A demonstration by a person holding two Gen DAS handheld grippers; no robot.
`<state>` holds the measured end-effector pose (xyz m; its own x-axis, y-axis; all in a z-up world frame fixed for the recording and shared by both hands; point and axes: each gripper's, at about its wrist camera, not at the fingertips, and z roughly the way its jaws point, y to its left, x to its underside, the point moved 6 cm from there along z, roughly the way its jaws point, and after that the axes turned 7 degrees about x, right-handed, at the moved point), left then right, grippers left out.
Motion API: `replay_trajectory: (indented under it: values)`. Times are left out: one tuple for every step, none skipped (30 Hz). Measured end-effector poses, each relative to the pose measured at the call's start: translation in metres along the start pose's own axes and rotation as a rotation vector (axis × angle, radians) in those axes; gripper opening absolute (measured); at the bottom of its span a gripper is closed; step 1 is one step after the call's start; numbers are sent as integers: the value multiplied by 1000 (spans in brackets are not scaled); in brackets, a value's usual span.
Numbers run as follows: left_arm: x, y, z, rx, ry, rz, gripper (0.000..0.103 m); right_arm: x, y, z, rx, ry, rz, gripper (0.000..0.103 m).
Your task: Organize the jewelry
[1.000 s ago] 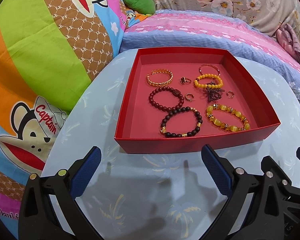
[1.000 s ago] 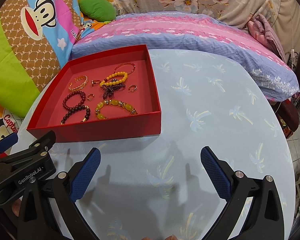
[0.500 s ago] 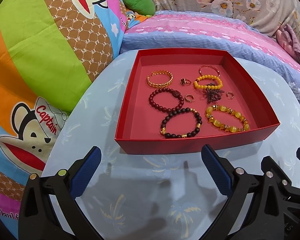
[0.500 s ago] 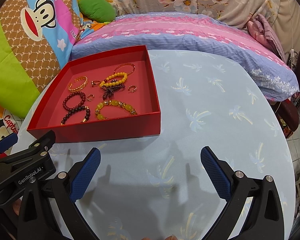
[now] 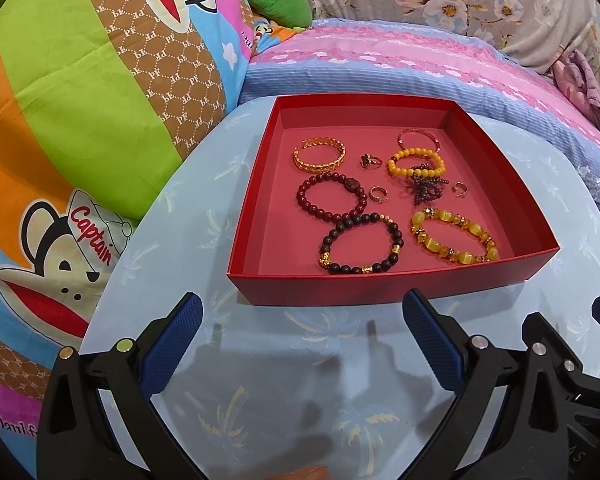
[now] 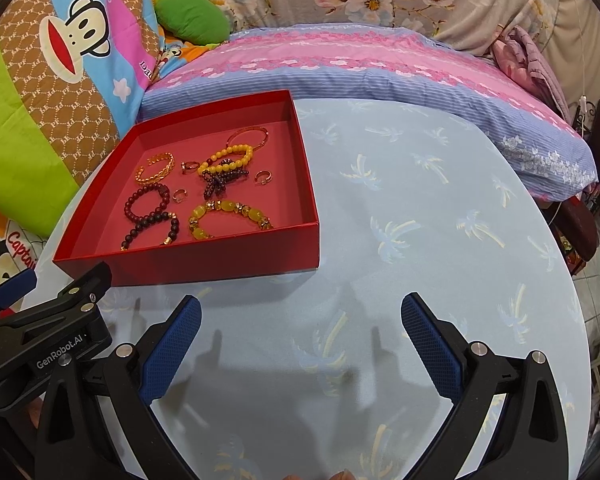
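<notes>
Both grippers, left (image 5: 302, 316) and right (image 6: 301, 318), gape empty over the table (image 6: 420, 208); only the right view shows bare cloth beyond the tray's (image 6: 204, 256) right edge.

Red tray (image 5: 392, 286): matt card, smooth walls, duller pink lining. Gold cuff bracelet (image 5: 319, 155): shiny woven-look metal; dark bead bracelet (image 5: 360, 244) polished with gilt spacers; yellow bead bracelet (image 5: 454, 236) glossy, translucent. Worktop (image 6: 400, 240): glossy, reflective, over pale blue palm print; left hand-held gripper (image 5: 300, 320) and right hand-held gripper (image 6: 300, 322): matt black plastic, blue pads (image 6: 172, 344) finely textured; quilt (image 5: 80, 92): soft printed cloth.
</notes>
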<state>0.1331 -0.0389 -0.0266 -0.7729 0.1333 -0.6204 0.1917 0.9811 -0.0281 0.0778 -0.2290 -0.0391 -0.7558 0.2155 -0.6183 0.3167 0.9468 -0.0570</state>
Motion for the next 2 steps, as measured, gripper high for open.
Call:
replay_trajectory:
  values:
    - [0, 1, 0, -2, 2, -1, 96, 0, 0, 0, -2, 1, -1, 97]
    - [0, 1, 0, -3, 2, -2, 96, -1, 0, 0, -2, 1, -1, 97]
